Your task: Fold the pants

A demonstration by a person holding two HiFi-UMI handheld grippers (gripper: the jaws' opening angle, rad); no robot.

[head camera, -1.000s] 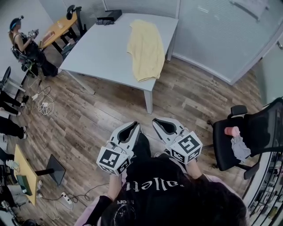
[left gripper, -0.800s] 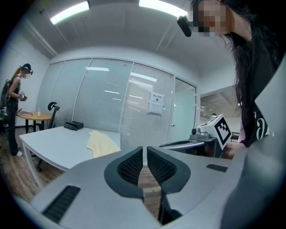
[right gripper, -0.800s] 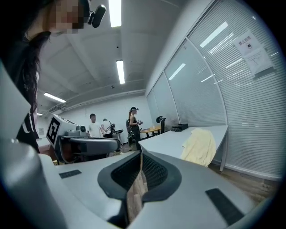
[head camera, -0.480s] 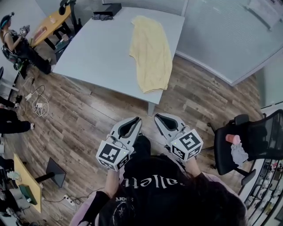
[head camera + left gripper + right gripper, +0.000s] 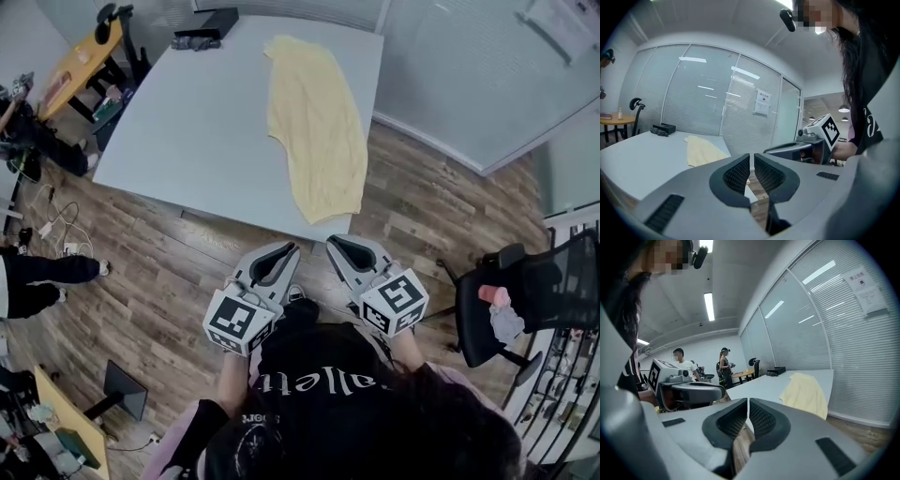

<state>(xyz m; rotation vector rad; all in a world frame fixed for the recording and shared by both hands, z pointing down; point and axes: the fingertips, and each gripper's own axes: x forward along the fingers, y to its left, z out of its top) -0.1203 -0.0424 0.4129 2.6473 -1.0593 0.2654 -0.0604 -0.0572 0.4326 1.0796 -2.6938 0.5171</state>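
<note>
Pale yellow pants lie stretched along the right side of a light grey table, one end hanging a little over its near edge. The same pants show far ahead in the left gripper view and to the right in the right gripper view. My left gripper and right gripper are held side by side over the wooden floor, just short of the table's near edge. Both are shut with nothing between the jaws.
A black office chair with a cloth on it stands at the right. A black box sits at the table's far end. A glass partition with blinds runs behind the table. People and an orange desk are at the left.
Both grippers have come forward toward the table, which now sits closer and larger in the head view. Both jaws stayed shut.
</note>
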